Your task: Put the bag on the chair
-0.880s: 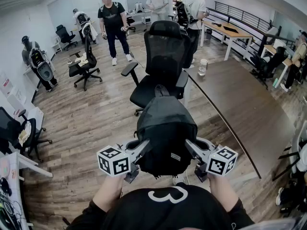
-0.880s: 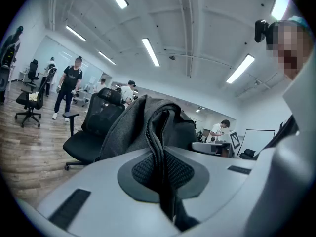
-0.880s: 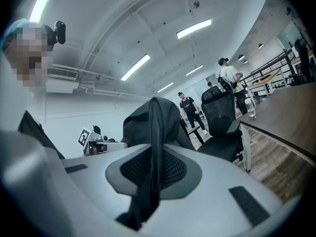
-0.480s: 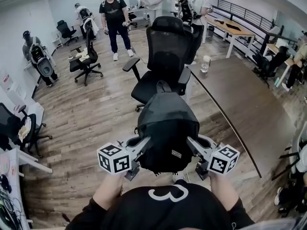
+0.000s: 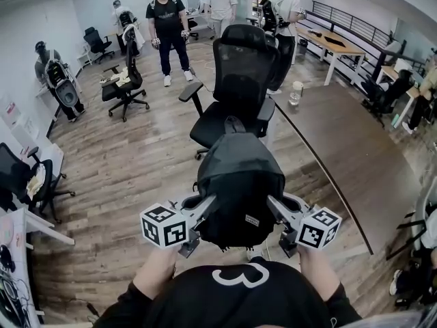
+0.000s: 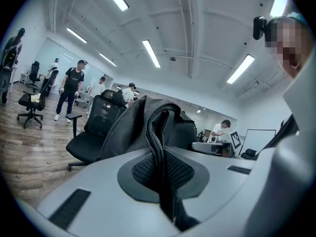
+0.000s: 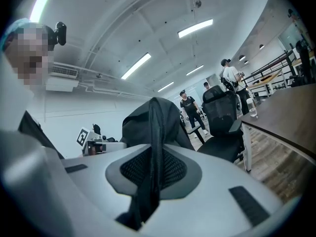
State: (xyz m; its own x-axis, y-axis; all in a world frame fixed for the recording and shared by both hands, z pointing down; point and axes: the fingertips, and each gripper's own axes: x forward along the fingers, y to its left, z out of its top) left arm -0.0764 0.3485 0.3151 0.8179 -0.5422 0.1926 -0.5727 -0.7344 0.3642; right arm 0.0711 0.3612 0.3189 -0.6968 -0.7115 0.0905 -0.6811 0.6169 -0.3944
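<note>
A black backpack [image 5: 239, 183] hangs in the air between my two grippers, in front of my chest. My left gripper [image 5: 205, 207] is shut on a fold of the bag's fabric [image 6: 158, 147] at its left side. My right gripper [image 5: 272, 205] is shut on a strap of the bag [image 7: 154, 157] at its right side. The black mesh office chair [image 5: 235, 80] stands just beyond the bag, its seat [image 5: 218, 130] bare and facing me. In the left gripper view the chair [image 6: 94, 132] shows behind the bag.
A long dark table [image 5: 348, 156] runs along the right of the chair, with a clear cup [image 5: 295, 94] on its far end. Another office chair [image 5: 123, 87] stands at the left. Several people stand at the back of the room [image 5: 167, 26]. Wooden floor [image 5: 123, 162] lies to the left.
The chair has come slightly nearer and more centred in the head view. The bag stays held between both grippers in the same way.
</note>
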